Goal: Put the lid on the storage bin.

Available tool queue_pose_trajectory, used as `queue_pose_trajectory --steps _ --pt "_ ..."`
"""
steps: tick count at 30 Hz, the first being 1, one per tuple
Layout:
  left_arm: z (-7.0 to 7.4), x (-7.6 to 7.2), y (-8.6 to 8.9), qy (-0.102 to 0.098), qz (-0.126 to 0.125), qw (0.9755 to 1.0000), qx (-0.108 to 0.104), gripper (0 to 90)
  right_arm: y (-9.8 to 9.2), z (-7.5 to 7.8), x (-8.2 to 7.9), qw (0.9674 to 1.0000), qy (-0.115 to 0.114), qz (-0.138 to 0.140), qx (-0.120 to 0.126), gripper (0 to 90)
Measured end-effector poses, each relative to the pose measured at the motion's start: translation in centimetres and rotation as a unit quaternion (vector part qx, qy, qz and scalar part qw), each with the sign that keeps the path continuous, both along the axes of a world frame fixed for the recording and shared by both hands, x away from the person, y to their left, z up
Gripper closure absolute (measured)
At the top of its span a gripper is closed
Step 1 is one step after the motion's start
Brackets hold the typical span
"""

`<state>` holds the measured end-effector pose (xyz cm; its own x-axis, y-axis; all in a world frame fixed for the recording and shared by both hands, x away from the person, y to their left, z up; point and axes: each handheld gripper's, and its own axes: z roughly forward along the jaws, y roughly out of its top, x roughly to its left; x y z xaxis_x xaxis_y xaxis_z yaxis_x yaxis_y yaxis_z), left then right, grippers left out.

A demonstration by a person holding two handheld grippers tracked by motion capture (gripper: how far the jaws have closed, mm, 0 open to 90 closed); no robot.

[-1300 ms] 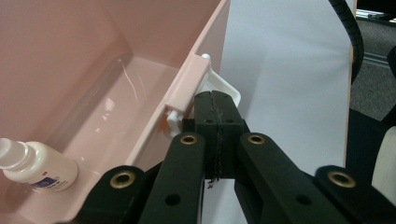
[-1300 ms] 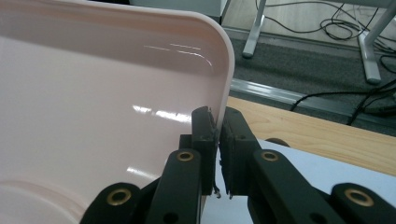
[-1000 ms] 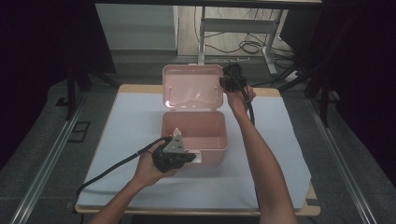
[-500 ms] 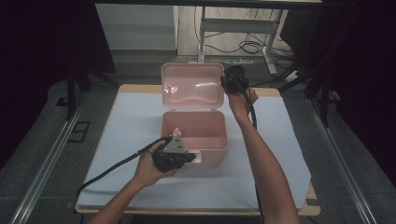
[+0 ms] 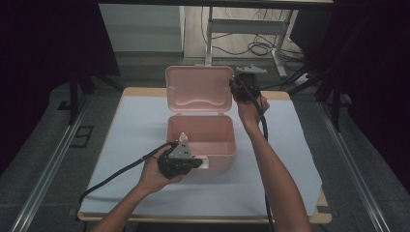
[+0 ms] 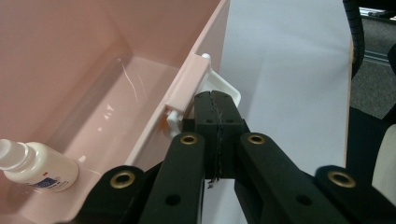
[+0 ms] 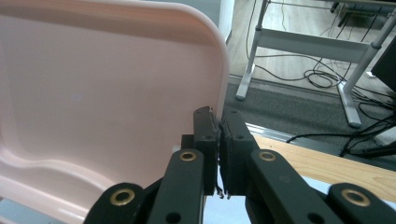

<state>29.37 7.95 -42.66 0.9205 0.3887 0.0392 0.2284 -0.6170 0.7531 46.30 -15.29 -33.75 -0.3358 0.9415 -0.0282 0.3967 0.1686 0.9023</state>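
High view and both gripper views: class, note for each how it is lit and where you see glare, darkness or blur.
High view: light falls on the white table cover and pink box, while the room around stays dark. Left gripper view: soft glare streaks on the box's inner wall, and the small white bottle is a bit soft. Right gripper view: the pink lid is evenly lit, the near black jaws slightly blurred.

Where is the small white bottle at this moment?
In the left gripper view, the small white bottle lies on the floor of the pink box, at the lower left.
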Motion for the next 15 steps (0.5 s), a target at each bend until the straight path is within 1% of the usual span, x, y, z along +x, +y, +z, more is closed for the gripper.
queue_pose_trajectory --steps 1,2,9,15 --pt "0.0 0.0 0.0 -0.001 -0.001 1.0000 0.003 90.0 0.0 0.0 -0.1 1.0000 -0.002 0.001 0.000 87.0" --pt "0.0 0.0 0.0 0.000 0.000 1.0000 0.000 90.0 -0.1 0.1 -0.3 1.0000 -0.003 0.001 0.001 87.0" --pt "0.0 0.0 0.0 -0.002 0.000 1.0000 0.003 90.0 -0.4 0.2 -1.7 0.9998 -0.018 0.007 0.011 87.3" --pt "0.0 -0.1 0.0 -0.001 0.001 1.0000 0.002 90.0 -0.4 0.1 -2.8 0.9994 -0.032 0.010 0.009 87.3"
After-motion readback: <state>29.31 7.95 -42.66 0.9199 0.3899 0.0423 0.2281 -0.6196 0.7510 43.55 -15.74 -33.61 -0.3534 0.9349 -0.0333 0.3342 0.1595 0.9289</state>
